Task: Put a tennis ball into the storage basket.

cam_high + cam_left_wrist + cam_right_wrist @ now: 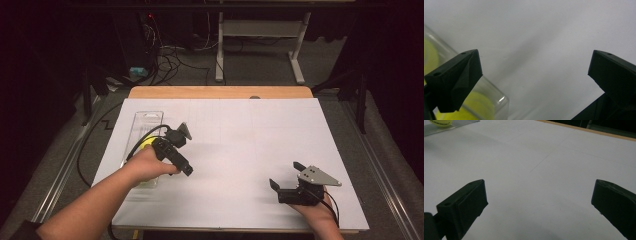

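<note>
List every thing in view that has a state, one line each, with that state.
Left gripper: open, jaws wide apart, nothing between them, beside the container.
Right gripper: open, empty, over the white sheet.
Clear plastic oblong container: lying flat on the sheet.
Yellow-green ball: inside the container.

We count one clear plastic tray on the counter — and one yellow ball lying in it. Two claws — the left claw and the right claw.
</note>
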Demonstrator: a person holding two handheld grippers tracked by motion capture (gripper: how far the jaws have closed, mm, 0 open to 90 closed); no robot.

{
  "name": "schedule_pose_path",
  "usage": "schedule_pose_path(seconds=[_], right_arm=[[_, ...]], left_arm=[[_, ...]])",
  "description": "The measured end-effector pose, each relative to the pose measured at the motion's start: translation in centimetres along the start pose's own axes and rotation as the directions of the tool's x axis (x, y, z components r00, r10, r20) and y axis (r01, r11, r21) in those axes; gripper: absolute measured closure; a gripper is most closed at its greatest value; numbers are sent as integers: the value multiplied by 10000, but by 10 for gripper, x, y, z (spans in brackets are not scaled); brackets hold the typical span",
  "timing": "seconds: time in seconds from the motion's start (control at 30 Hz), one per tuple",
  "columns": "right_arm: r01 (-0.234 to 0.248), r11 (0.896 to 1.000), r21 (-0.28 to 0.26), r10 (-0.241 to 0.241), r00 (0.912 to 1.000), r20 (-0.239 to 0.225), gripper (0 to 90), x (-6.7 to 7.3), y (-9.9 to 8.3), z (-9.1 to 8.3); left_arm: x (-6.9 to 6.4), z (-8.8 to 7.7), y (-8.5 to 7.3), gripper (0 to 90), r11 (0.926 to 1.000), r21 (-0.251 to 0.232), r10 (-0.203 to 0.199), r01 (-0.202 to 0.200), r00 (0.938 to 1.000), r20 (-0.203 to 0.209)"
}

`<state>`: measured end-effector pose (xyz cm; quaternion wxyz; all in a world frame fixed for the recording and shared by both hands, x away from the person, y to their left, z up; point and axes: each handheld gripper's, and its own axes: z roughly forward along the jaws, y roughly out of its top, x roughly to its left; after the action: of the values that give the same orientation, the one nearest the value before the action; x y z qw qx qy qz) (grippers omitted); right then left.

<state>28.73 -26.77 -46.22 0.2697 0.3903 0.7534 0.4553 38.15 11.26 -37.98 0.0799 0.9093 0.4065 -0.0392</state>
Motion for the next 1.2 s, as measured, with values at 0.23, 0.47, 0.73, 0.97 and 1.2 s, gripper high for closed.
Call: schedule_pose_path(seconds=[0.23,0.47,0.73,0.97,1.2], right_arm=[[-30,10000,-7,30,10000,-3,2,0,0,0],[0,10000,8,0,10000,-51,3,1,0,0],[16,10000,-18,-16,10000,-61,3,1,0,-1],[26,9999,-135,-27,9999,-100,2,2,1,-3],[-8,9996,-293,3,9999,-171,2,6,2,-4]], left_arm=[[-13,31,9,3,9986,467,251,-261,9994,222],[-18,56,9,4,9996,-193,214,-211,9996,179],[-18,61,-8,5,9574,-2886,283,-144,9986,440],[-20,71,-34,2,8382,-5453,436,-80,9977,523],[-23,72,-62,2,6948,-7189,782,-227,9960,441]])
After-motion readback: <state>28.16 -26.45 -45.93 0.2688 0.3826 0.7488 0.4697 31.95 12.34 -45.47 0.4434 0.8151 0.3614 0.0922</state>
